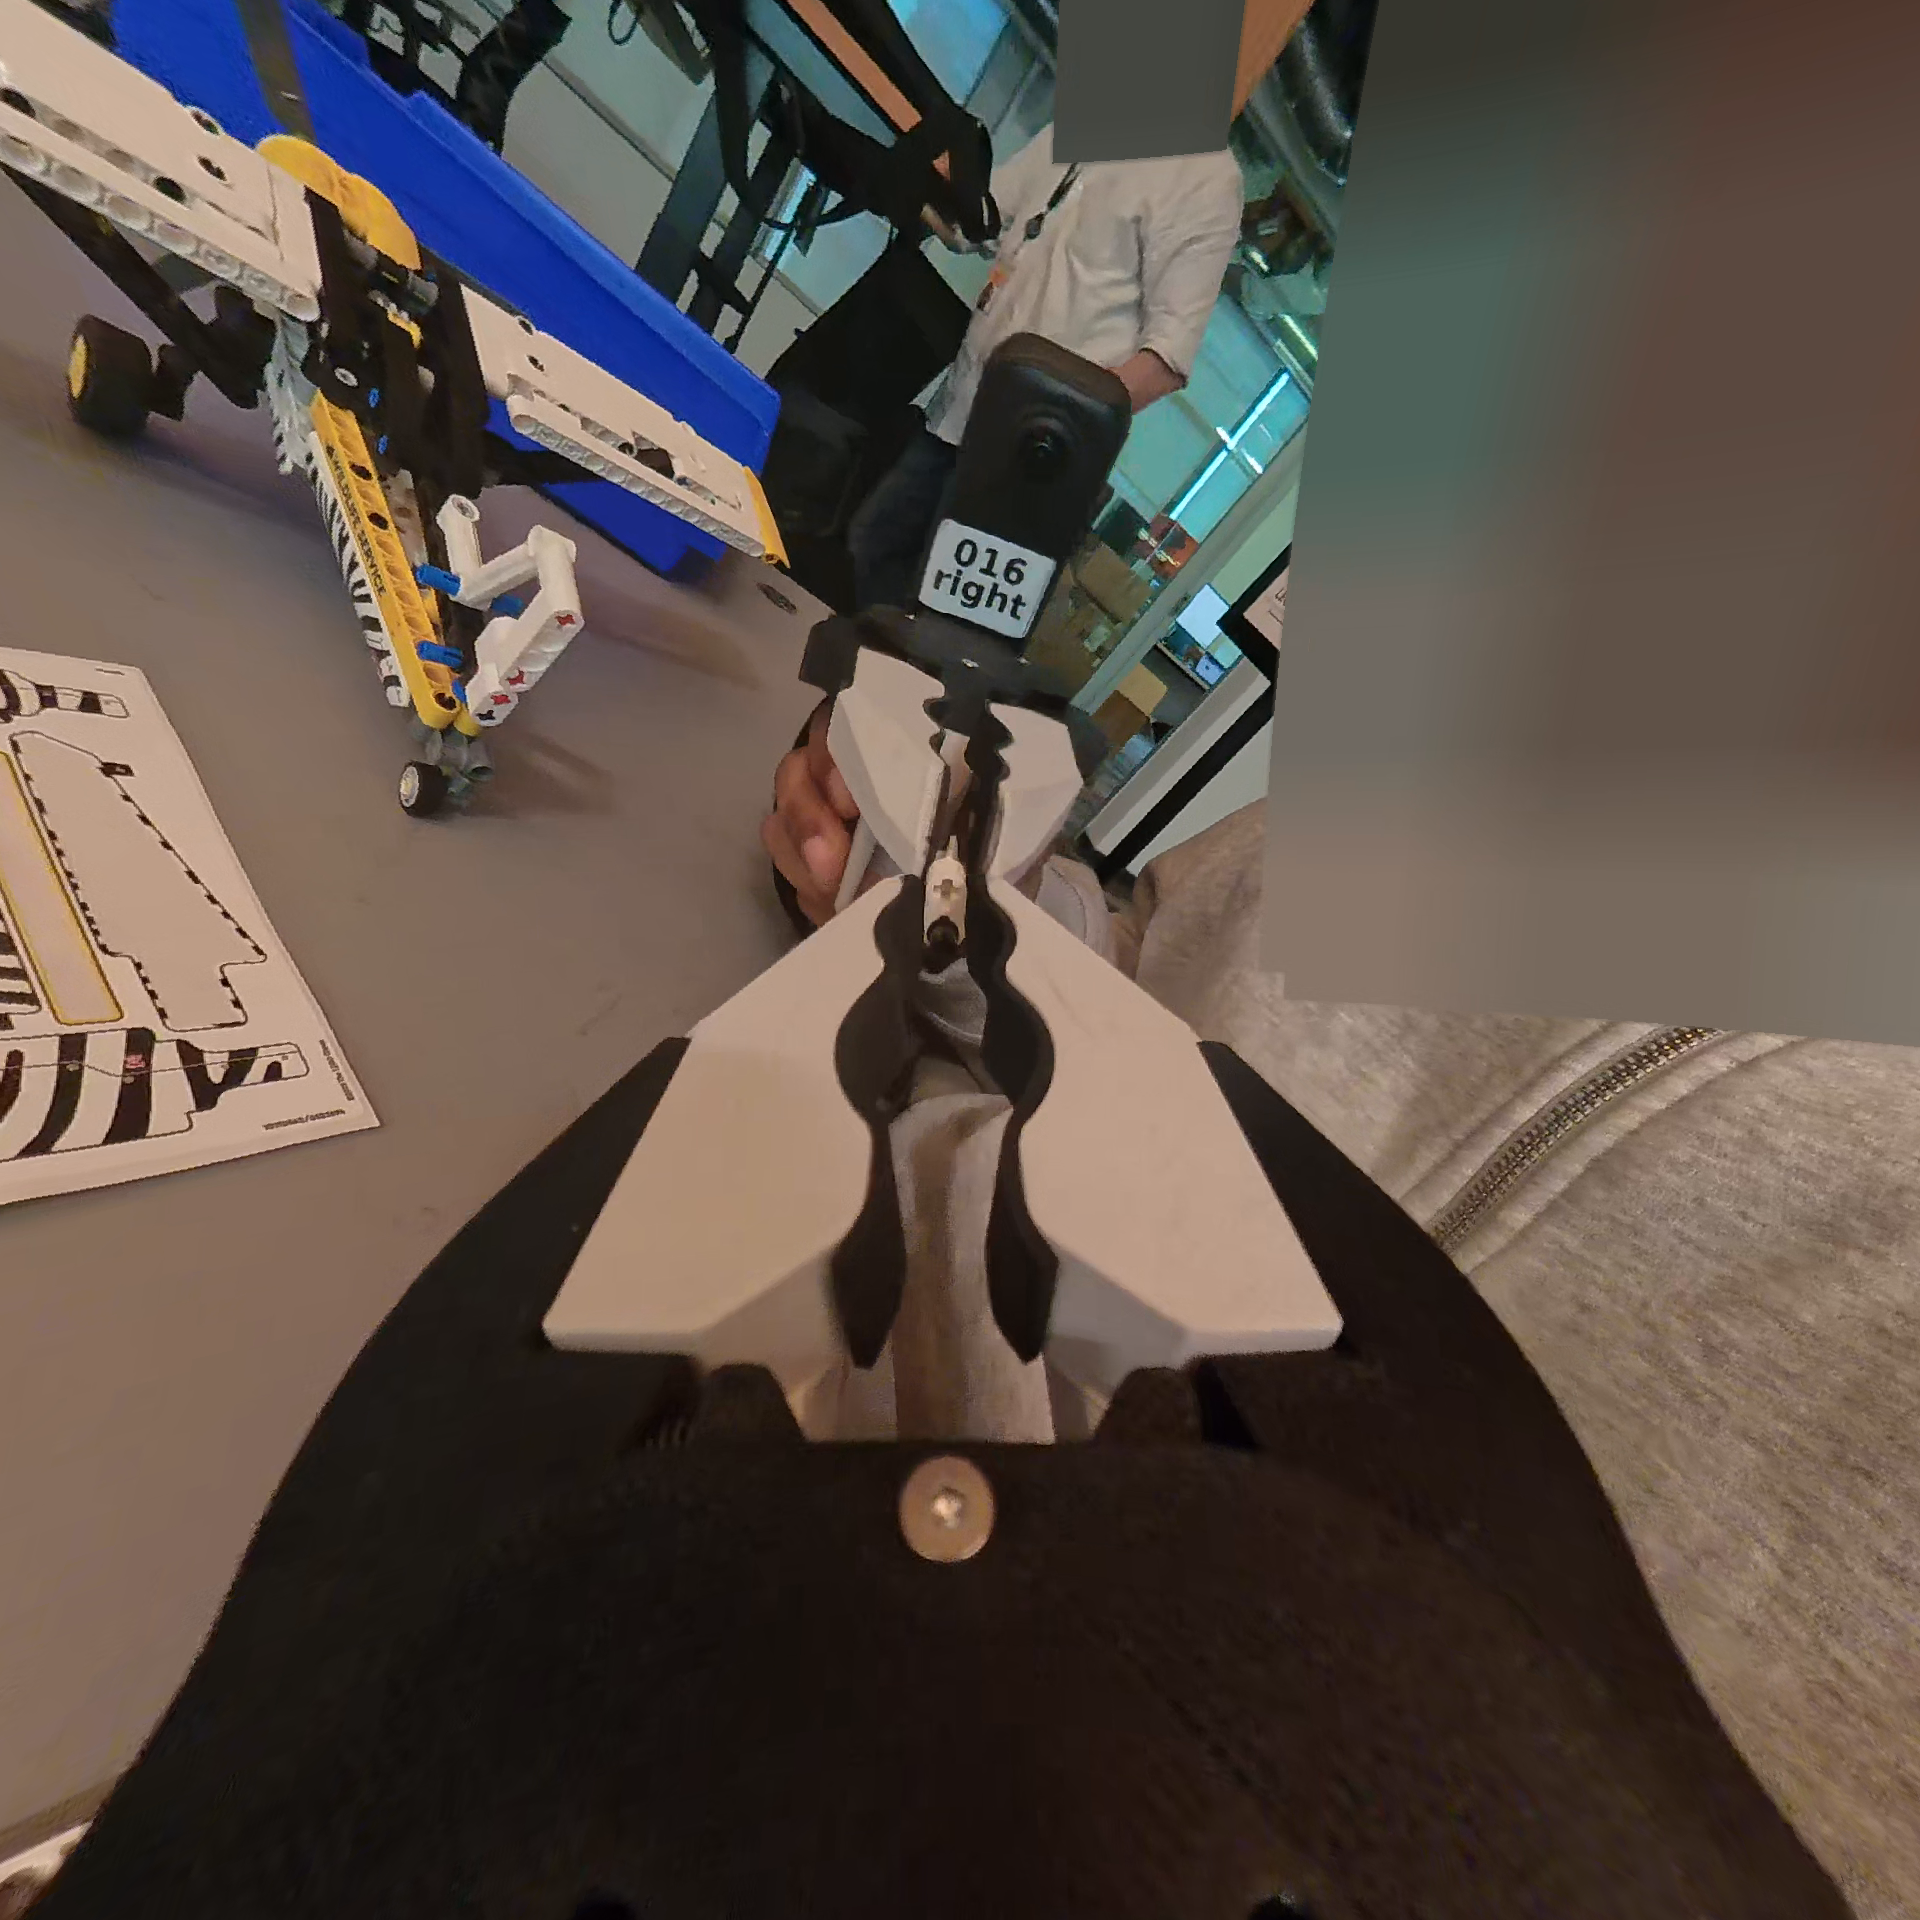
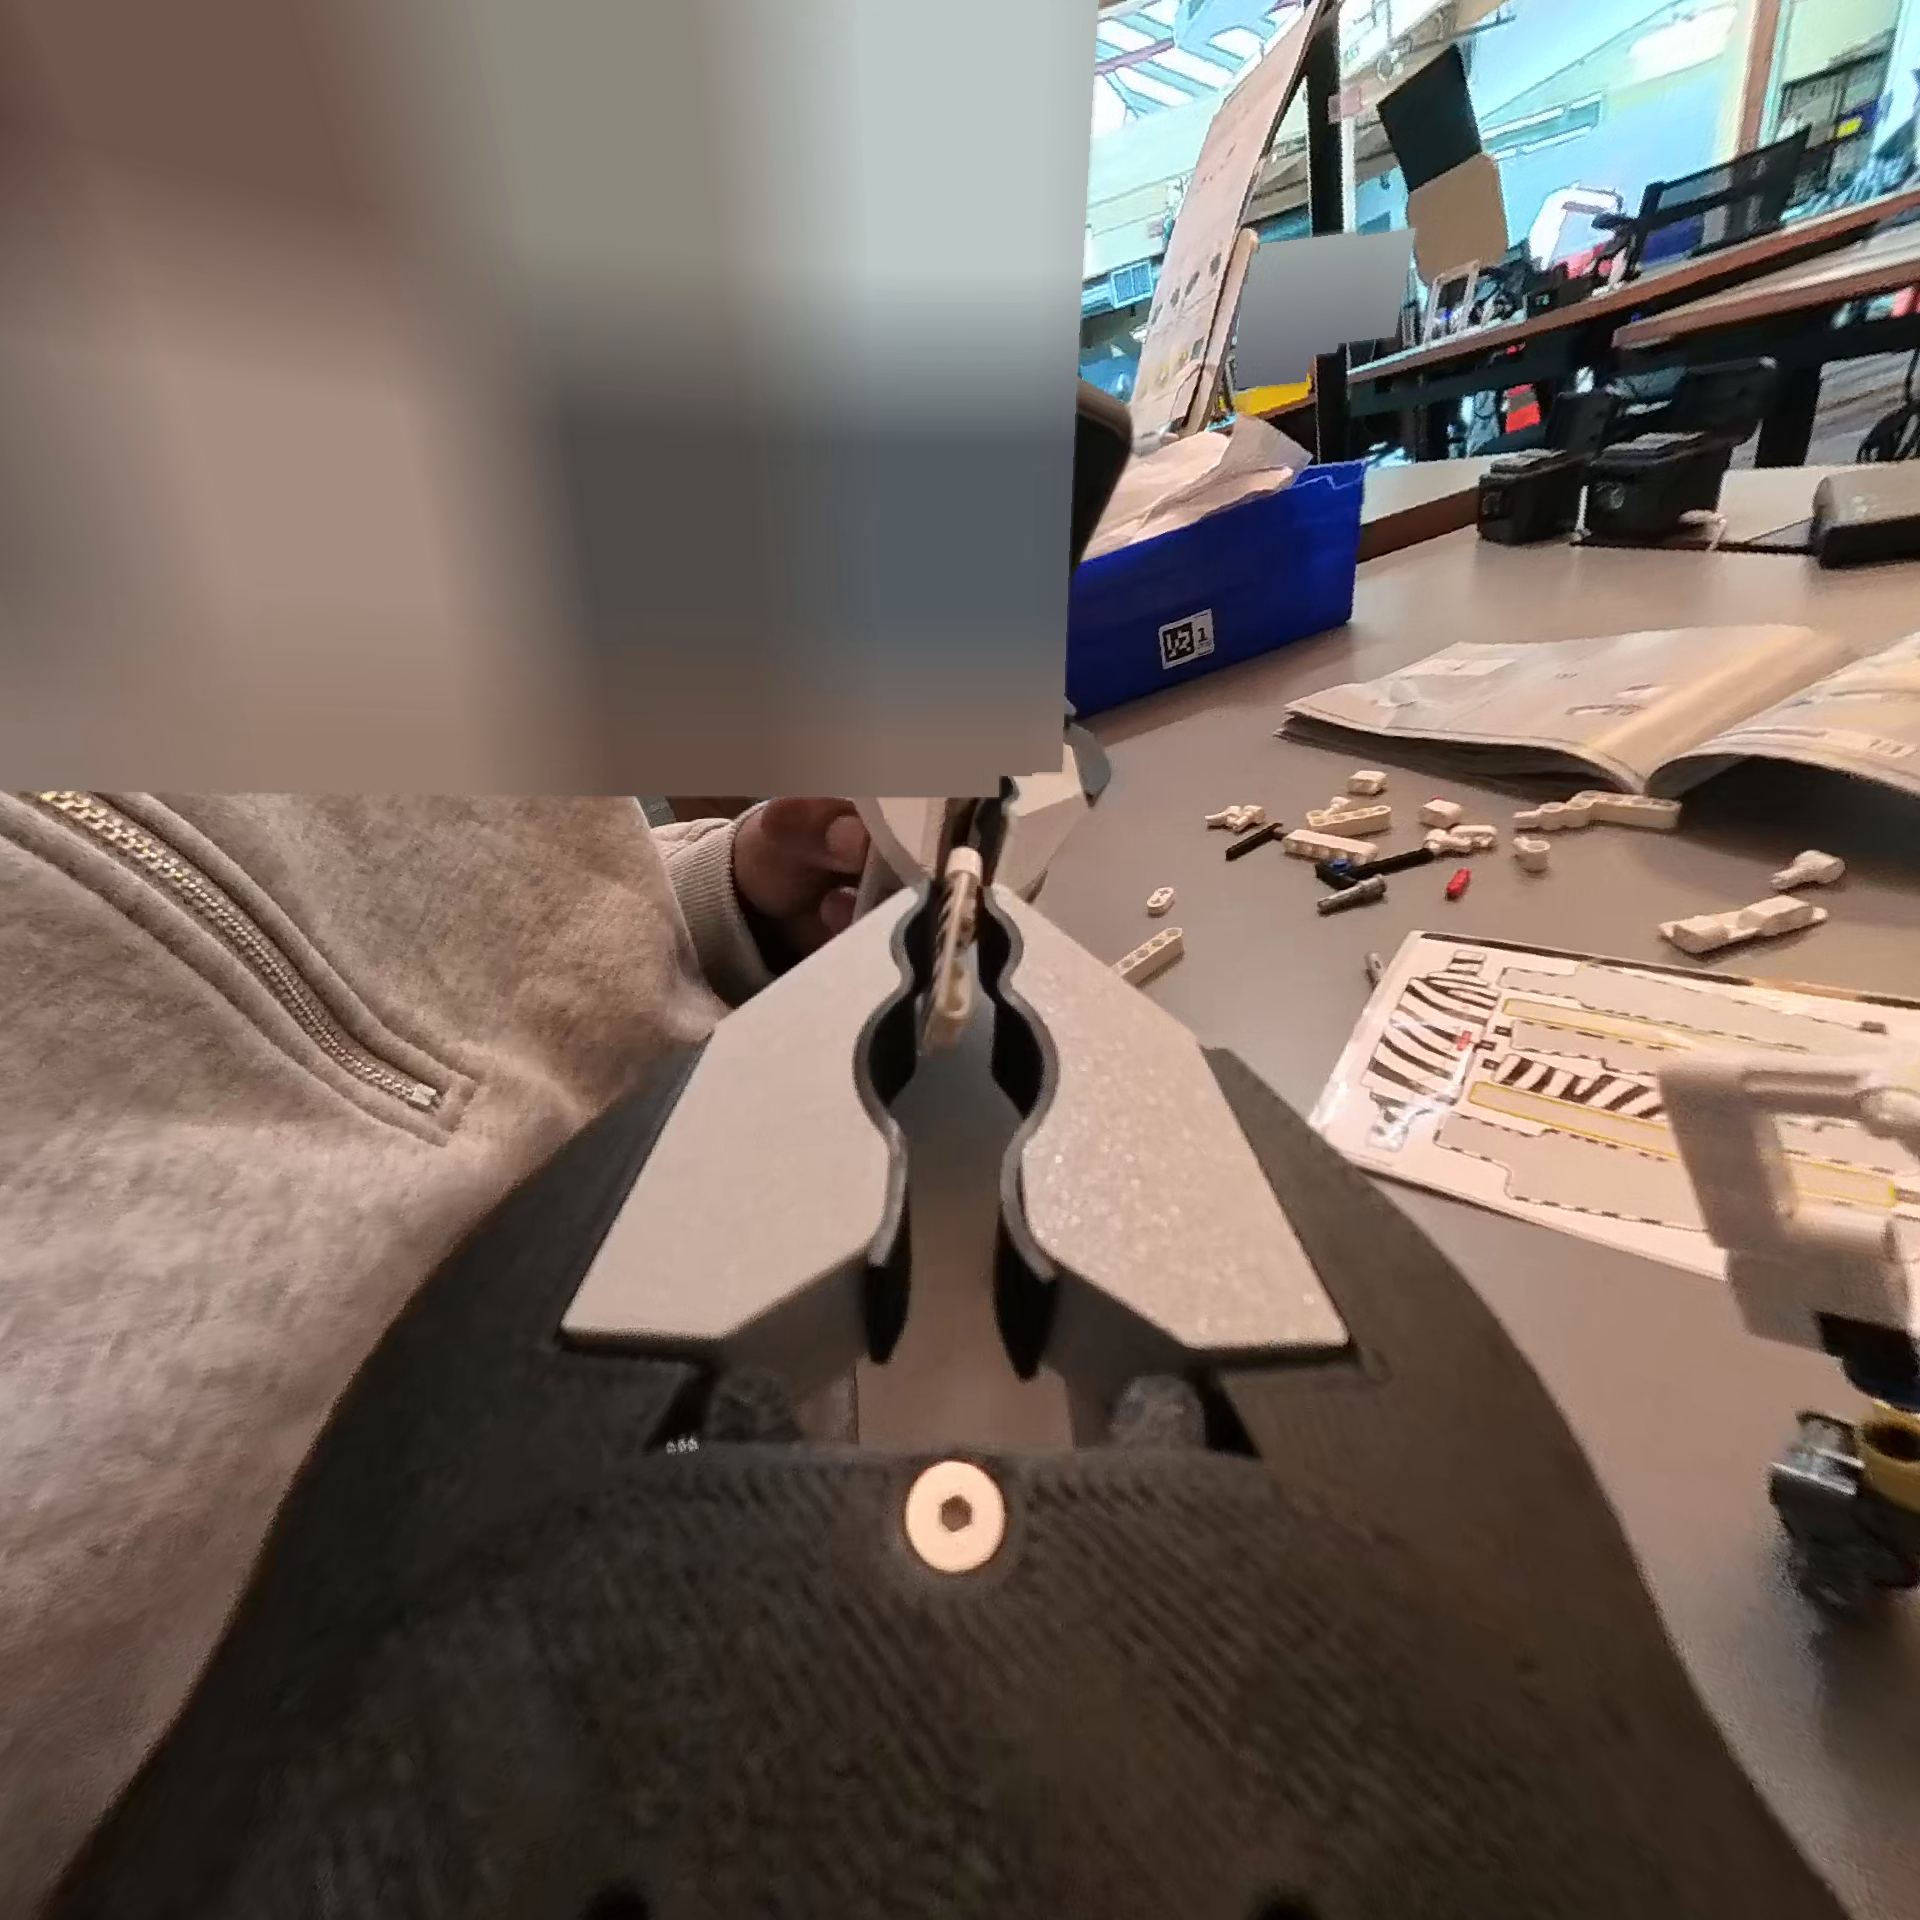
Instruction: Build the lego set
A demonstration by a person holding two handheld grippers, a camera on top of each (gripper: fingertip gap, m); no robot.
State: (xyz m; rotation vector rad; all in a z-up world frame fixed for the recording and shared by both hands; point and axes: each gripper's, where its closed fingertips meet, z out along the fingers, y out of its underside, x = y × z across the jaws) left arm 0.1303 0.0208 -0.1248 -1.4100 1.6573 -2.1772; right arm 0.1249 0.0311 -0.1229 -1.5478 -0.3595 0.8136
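Pinched tip to tip above the grey worktop (image 2: 1299,644), a small white Lego connector (image 1: 945,902) is clamped by both left gripper (image 1: 943,935) and right gripper (image 2: 951,940); misaligned pressing could eject it.

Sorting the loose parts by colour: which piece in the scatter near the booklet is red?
The small red pin, lying between the black axle and the sticker sheet; the other loose pieces are white, black or grey.
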